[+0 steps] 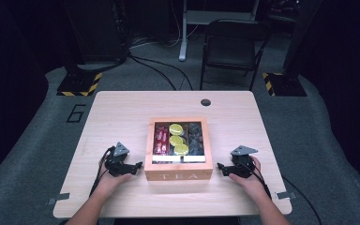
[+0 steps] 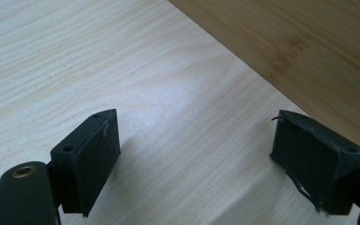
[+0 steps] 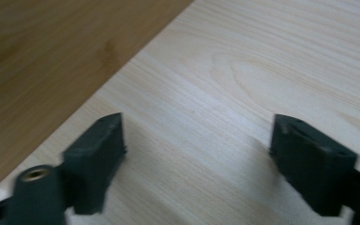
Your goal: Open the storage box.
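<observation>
Pale wooden tabletop (image 1: 122,112), broad and mostly bare, with a small dark hole (image 1: 206,102) near its far edge. Beyond it, grey floor, a folding chair (image 1: 234,47) and hazard-striped stand feet, all well apart from the work.

Near the middle of the tabletop, toward the near edge: an open wooden tea box (image 1: 178,176), lettered TEA on its near wall, long axis running away from the person, three compartments side by side. Red packets (image 1: 161,139) in the left compartment, round yellow-green packets (image 1: 177,139) stacked in the middle one, dark packets (image 1: 195,138) in the right.

Flanking the box, one on each side and low on the tabletop: left gripper (image 1: 138,165) just beside the left wall, jaws pointing inward at it; right gripper (image 1: 220,166) just beside the right wall, likewise turned inward. About equally near, neither touching as far as can be seen.

In the left gripper view, box wall (image 2: 309,51) crossing the upper right, jaws spread wide with only bare tabletop between. In the right gripper view, box wall (image 3: 51,56) at upper left, jaws equally wide and empty.

Judged next: a two-sided approach to the box, nothing standing in the way.
</observation>
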{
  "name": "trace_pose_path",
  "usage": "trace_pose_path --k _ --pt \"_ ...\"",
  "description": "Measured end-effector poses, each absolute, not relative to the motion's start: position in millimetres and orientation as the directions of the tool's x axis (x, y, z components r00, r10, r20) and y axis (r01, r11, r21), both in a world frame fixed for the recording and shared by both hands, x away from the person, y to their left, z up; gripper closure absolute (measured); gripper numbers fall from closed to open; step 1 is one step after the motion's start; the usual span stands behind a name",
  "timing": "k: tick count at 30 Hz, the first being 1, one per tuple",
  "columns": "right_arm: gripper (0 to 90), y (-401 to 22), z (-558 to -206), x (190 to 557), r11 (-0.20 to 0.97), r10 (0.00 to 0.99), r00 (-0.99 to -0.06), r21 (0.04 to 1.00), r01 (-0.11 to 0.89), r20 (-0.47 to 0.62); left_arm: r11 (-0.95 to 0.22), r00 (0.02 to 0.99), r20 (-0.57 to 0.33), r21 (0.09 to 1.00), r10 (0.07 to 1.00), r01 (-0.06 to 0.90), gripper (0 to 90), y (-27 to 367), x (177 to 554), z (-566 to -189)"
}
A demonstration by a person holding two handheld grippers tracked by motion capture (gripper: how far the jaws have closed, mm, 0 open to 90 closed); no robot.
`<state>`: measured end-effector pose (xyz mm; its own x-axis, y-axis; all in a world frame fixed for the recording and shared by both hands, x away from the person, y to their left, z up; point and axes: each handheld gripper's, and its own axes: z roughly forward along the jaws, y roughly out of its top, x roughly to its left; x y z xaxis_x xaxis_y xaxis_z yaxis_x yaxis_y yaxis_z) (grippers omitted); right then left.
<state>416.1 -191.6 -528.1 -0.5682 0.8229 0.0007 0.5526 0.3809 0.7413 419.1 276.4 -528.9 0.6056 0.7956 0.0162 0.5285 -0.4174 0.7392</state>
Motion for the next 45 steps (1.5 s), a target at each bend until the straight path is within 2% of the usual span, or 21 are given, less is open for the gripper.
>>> trace_pose_path --k 12,19,28,29,31,32,34,37,45 --pt "9.5 -190 -529 418 0.379 0.834 -0.551 0.733 0.566 -0.005 -0.417 0.602 0.015 0.736 0.798 0.534 14.5 276 419 -529" --pt "13.6 -190 -528 416 0.373 0.836 -0.549 0.737 0.563 -0.003 -0.402 0.585 0.016 0.741 0.811 0.537 14.7 273 420 -529" --pt "14.7 -190 -528 415 0.372 0.832 -0.554 0.738 0.562 0.002 -0.399 0.572 0.014 0.730 0.820 0.555 15.1 271 420 -527" --pt "16.0 -190 -528 415 0.372 0.832 -0.554 0.738 0.564 0.004 -0.397 0.561 0.015 0.722 0.828 0.566 16.9 271 419 -525" --pt "26.0 -190 -525 414 0.376 0.837 -0.547 0.727 0.575 0.000 -0.414 0.552 0.038 0.706 0.833 0.575 33.5 271 418 -520" --pt "32.4 -190 -521 414 0.379 0.839 -0.543 0.706 0.598 0.010 -0.428 0.548 0.060 0.697 0.835 0.575 33.7 271 418 -518" --pt "37.2 -190 -517 413 0.389 0.840 -0.543 0.685 0.616 0.012 -0.419 0.549 0.042 0.695 0.835 0.584 33.1 272 417 -516" --pt "39.8 -189 -513 410 0.413 0.828 -0.561 0.676 0.610 0.001 -0.401 0.553 0.013 0.702 0.833 0.589 33.3 272 414 -511" --pt "43.3 -185 -492 396 0.400 0.803 -0.596 0.738 0.544 0.005 -0.334 0.563 -0.077 0.735 0.823 0.590 38.7 269 396 -491"
